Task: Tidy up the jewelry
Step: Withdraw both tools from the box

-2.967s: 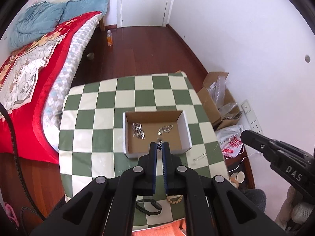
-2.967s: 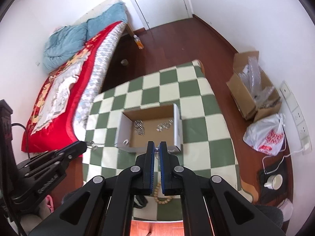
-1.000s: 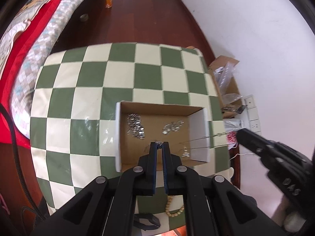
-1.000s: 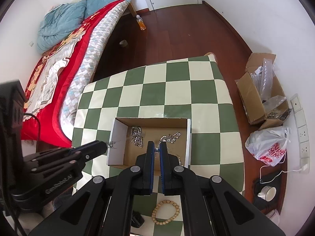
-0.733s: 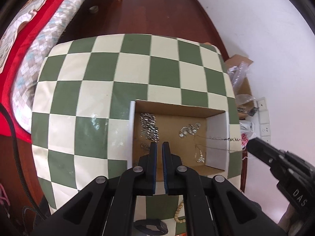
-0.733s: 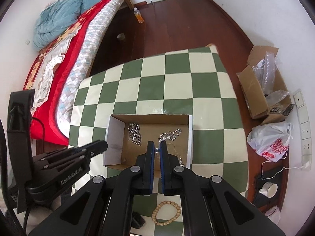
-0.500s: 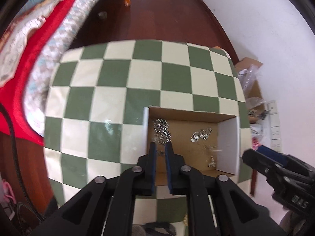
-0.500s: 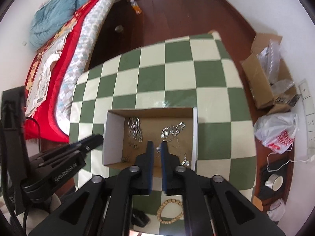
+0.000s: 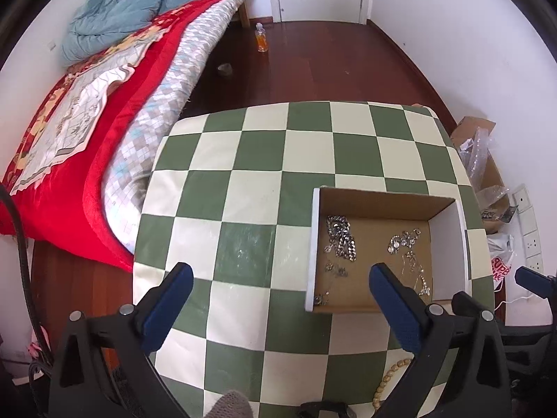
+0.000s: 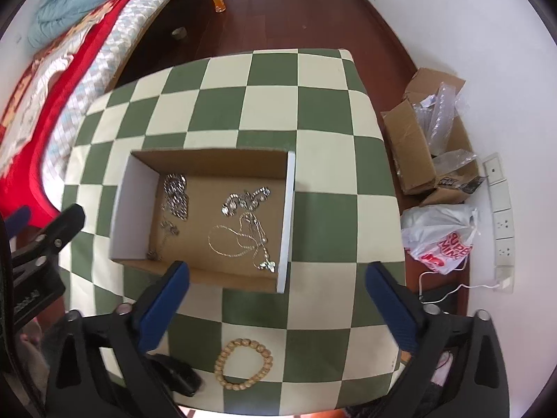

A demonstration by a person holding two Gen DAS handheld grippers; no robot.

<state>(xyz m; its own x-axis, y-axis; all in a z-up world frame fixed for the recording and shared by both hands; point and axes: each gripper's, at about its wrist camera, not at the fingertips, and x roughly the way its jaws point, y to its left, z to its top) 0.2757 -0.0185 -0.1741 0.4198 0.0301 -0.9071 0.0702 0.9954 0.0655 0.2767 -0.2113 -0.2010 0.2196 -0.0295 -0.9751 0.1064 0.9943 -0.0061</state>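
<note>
From the left wrist, the left claw (image 9: 278, 275), just sprung wide, holds nothing over the checkered counter (image 9: 243, 160); one open cardboard box (image 9: 386, 202) lies right, holding several silver chains. From the right wrist, the right claw (image 10: 276, 275), likewise just opened and empty, hovers above a thin looped chain (image 10: 240, 240); one round wooden bead bracelet (image 10: 243, 362) lies nearer.

My right gripper (image 10: 276, 277) has just opened its jaws wide, and nothing is between them. Under it I see the cardboard box (image 10: 134, 205) on the green and cream checkered table (image 10: 323, 111). A thin silver necklace (image 10: 236, 240) lies loose on the box floor, near thicker silver chains (image 10: 177, 196). A wooden bead bracelet (image 10: 243, 360) lies on the table outside the box. The left gripper (image 10: 41, 233) is at the left edge.
</note>
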